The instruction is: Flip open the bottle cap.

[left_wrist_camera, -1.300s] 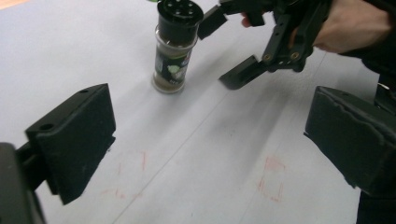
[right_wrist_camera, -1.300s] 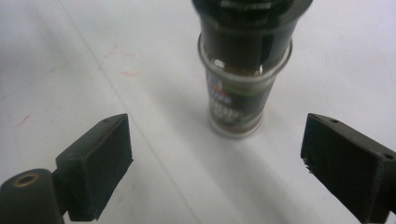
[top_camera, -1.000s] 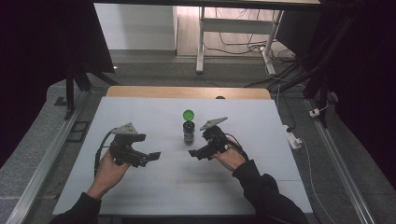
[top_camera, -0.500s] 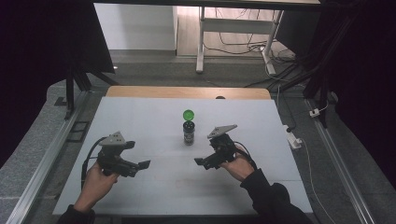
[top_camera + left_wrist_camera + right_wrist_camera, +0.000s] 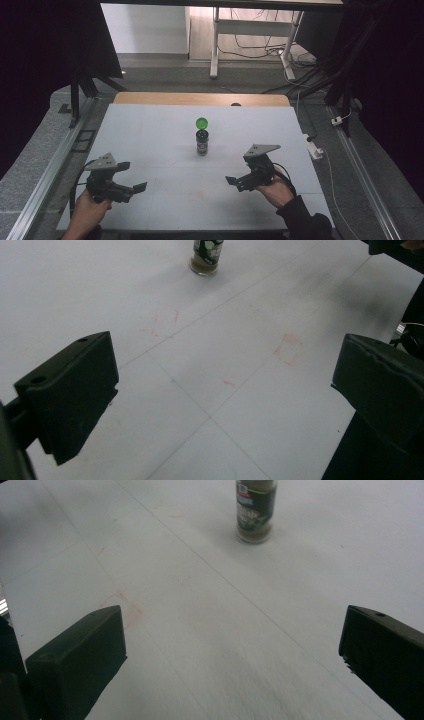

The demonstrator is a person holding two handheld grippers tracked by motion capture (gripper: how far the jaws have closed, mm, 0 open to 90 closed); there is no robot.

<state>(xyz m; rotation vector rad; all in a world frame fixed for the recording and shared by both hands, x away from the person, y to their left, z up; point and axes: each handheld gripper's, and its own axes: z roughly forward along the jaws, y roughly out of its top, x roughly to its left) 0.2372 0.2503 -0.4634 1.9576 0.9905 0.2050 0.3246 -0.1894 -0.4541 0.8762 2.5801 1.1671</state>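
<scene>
Showing the white table (image 5: pixel 165 150) with both grippers drawn back toward the person's edge. One second earlier they flanked the spice jar (image 5: pixel 202 141) closely; half a second earlier they were already farther out; now each stands well apart from it, nearer the person and wider to either side. The jar remains upright at mid-table on its own, green lid (image 5: pixel 202 122) in place, touched by nothing.

Left gripper (image 5: pixel 134 189): jaws wide apart and empty; in the left gripper view the jar (image 5: pixel 206 257) lies far ahead of the jaws, toward the upper middle, with bare table between the pads.

Right gripper (image 5: pixel 232 181): jaws likewise wide apart and empty; in the right gripper view the jar (image 5: pixel 256 510) stands far ahead, roughly midway between the two jaws.

Reading: the retreat of both open grippers suggests that work on the jar is either finished or paused, with the jar released and left standing; any further handling would call for a fresh approach.
</scene>
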